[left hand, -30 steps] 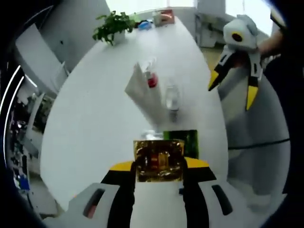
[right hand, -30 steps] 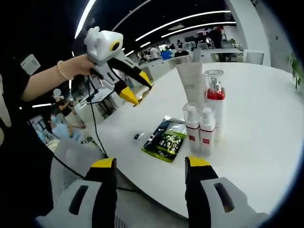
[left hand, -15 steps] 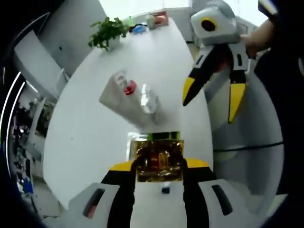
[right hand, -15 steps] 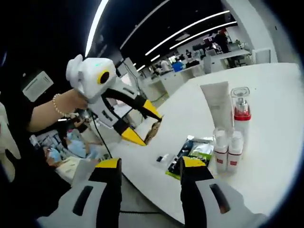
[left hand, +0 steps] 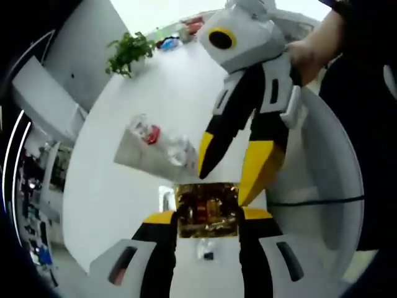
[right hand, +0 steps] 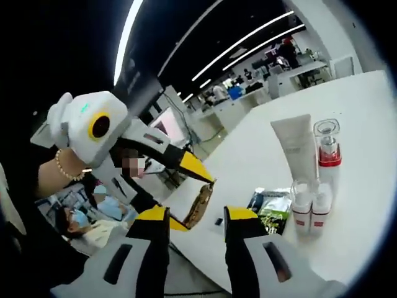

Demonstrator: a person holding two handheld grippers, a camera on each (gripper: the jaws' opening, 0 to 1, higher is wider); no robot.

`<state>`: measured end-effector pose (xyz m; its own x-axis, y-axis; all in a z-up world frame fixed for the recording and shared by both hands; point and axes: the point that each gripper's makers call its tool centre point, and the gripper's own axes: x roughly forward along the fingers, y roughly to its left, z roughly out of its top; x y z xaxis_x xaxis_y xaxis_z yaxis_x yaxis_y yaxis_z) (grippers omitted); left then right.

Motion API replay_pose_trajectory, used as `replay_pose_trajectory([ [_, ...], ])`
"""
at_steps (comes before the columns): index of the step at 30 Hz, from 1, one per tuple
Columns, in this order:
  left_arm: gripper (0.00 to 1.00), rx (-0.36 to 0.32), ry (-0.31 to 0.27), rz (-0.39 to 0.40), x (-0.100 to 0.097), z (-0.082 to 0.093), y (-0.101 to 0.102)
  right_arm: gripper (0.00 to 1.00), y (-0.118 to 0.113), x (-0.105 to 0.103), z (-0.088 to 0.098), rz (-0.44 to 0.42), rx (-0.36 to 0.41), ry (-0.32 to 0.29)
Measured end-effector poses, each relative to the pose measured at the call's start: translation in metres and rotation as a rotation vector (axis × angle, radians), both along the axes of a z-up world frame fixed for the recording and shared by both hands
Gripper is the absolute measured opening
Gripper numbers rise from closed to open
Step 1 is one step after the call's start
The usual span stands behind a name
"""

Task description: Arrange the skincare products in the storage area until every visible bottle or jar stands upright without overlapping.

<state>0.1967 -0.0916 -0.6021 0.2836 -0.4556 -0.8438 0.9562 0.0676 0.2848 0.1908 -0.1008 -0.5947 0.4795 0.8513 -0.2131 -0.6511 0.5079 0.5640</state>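
Note:
My left gripper (left hand: 208,216) is shut on a gold foil sachet (left hand: 208,208). The right gripper (left hand: 226,180), held by a hand, reaches in from the upper right, its yellow-tipped jaws open beside the sachet. In the right gripper view my right gripper (right hand: 197,214) stands open, with the gold sachet (right hand: 200,203) between its jaws, still pinched by the left gripper (right hand: 191,200). On the white table (right hand: 360,124) a white tube (right hand: 296,146), a red-collared bottle (right hand: 327,152) and two small bottles (right hand: 312,208) stand upright. A green packet (right hand: 273,208) lies flat beside them.
A small dark object (right hand: 218,221) lies near the table's edge. A potted plant (left hand: 127,53) and some boxes (left hand: 186,28) sit at the table's far end. A black cable (left hand: 310,200) hangs off the table's side. Office desks and a seated person (right hand: 80,217) lie beyond.
The right gripper has come much closer to the left one; its open jaws now flank the gold sachet and stand a little narrower. The left gripper still holds the sachet.

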Motion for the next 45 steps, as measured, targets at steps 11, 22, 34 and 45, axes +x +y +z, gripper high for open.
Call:
replay_pose_trajectory([
  [11,0.40,-0.014,-0.007,0.013,-0.012,0.001,-0.019,0.19,-0.005,-0.007,-0.006,0.042,0.022,0.045],
  [22,0.40,-0.043,-0.004,0.052,-0.014,0.001,-0.027,0.02,-0.013,-0.015,-0.007,0.047,0.067,0.088],
  [34,0.51,-0.380,0.114,0.309,0.012,0.025,-0.003,0.01,-0.027,0.001,0.007,-0.095,0.170,0.131],
  [45,0.29,-0.964,0.555,0.722,0.003,0.013,0.035,0.01,0.001,0.010,0.028,-0.152,0.309,0.155],
])
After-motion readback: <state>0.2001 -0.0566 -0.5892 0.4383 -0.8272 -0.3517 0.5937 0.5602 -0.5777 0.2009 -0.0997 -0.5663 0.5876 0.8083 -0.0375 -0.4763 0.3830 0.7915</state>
